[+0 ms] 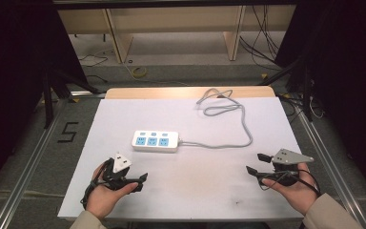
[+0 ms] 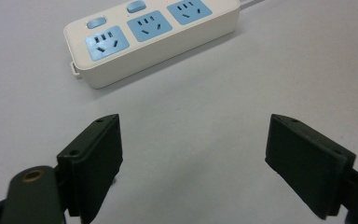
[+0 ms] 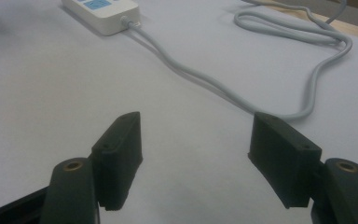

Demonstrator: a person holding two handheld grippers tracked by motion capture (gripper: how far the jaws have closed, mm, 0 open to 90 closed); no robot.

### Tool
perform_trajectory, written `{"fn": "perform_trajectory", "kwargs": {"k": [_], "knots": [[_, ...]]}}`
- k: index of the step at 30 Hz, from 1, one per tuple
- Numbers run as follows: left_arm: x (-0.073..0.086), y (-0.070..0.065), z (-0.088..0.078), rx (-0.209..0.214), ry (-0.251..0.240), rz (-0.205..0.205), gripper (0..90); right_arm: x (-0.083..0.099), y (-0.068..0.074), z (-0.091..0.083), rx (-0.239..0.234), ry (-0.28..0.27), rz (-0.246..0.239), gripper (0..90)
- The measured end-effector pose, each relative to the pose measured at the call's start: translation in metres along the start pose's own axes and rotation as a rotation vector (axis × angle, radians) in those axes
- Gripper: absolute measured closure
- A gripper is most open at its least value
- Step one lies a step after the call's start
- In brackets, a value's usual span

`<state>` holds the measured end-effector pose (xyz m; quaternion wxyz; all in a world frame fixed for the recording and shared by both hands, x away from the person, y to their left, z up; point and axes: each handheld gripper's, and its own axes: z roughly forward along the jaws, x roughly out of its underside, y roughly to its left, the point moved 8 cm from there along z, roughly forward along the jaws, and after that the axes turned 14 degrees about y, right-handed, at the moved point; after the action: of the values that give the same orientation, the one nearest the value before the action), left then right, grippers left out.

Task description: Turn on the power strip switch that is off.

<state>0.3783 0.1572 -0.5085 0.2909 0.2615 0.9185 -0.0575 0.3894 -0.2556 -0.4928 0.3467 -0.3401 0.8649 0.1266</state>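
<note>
A white power strip (image 1: 155, 141) with three blue sockets lies flat near the middle of the white table sheet (image 1: 138, 114). Its grey cable (image 1: 240, 138) runs right, then loops back to the far edge. My left gripper (image 1: 141, 182) is held low at the near left, open, nothing between its jaws; the power strip (image 2: 154, 37) lies ahead of it. My right gripper (image 1: 257, 163) is at the near right, open and empty. Ahead of it the cable (image 3: 242, 95) curves across the sheet to the strip's end (image 3: 103, 13).
The sheet covers a wooden tabletop (image 1: 171, 92) whose far edge shows. Metal rails (image 1: 26, 167) flank the table on both sides. Beyond it, loose cables (image 1: 262, 43) lie on the floor near wooden furniture legs (image 1: 119, 43).
</note>
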Motion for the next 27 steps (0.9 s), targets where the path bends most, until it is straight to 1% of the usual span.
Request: {"fn": "perform_trajectory", "kwargs": {"k": [2,4,7,8,9,12,14,15,16,17,18,20,22,24,27], "knots": [[0.000,0.001,-0.001,-0.004,0.000,-0.010,19.9,0.000,0.000,0.000,0.003,0.000,0.001,34.7],[-0.002,0.002,-0.002,-0.001,-0.010,-0.019,20.9,0.000,0.000,0.000,0.004,0.000,0.001,34.7],[-0.006,0.002,-0.003,-0.011,-0.021,-0.024,26.8,0.000,0.000,0.000,0.005,0.002,-0.001,34.6],[-0.008,0.002,-0.003,-0.016,-0.024,-0.032,35.7,0.000,0.000,0.001,0.005,0.002,0.001,34.6],[-0.010,0.004,-0.003,-0.023,-0.026,-0.036,35.7,0.000,0.000,0.001,0.005,0.002,0.001,34.6],[-0.018,0.006,-0.003,-0.047,-0.038,-0.027,56.1,0.000,-0.001,0.001,0.009,0.001,0.007,34.6],[-0.022,0.007,-0.003,-0.052,-0.042,-0.027,68.8,-0.001,-0.001,0.001,0.009,-0.002,0.012,34.6],[-0.024,0.008,-0.004,-0.057,-0.044,-0.025,73.6,-0.001,-0.001,0.001,0.007,-0.002,0.015,34.6],[-0.027,0.009,-0.003,-0.060,-0.051,-0.031,82.4,-0.001,0.000,0.002,0.006,-0.002,0.014,34.6],[-0.029,0.011,-0.003,-0.064,-0.051,-0.030,85.4,-0.001,0.000,0.002,0.004,-0.001,0.013,34.6],[-0.032,0.011,-0.002,-0.061,-0.050,-0.033,85.4,-0.001,0.000,0.002,0.004,-0.001,0.013,34.6],[-0.036,0.013,0.001,-0.060,-0.040,-0.033,89.6,-0.002,0.002,0.003,0.004,0.001,0.007,34.6],[-0.039,0.015,0.005,-0.060,-0.027,-0.039,89.6,-0.002,0.002,0.003,0.005,0.000,0.004,34.6],[-0.044,0.017,0.008,-0.060,-0.025,-0.048,89.7,-0.002,0.003,0.004,0.004,0.006,0.001,34.4],[-0.052,0.020,0.011,-0.066,-0.022,-0.040,89.7,-0.003,0.003,0.006,0.003,0.007,-0.003,34.0]]}}
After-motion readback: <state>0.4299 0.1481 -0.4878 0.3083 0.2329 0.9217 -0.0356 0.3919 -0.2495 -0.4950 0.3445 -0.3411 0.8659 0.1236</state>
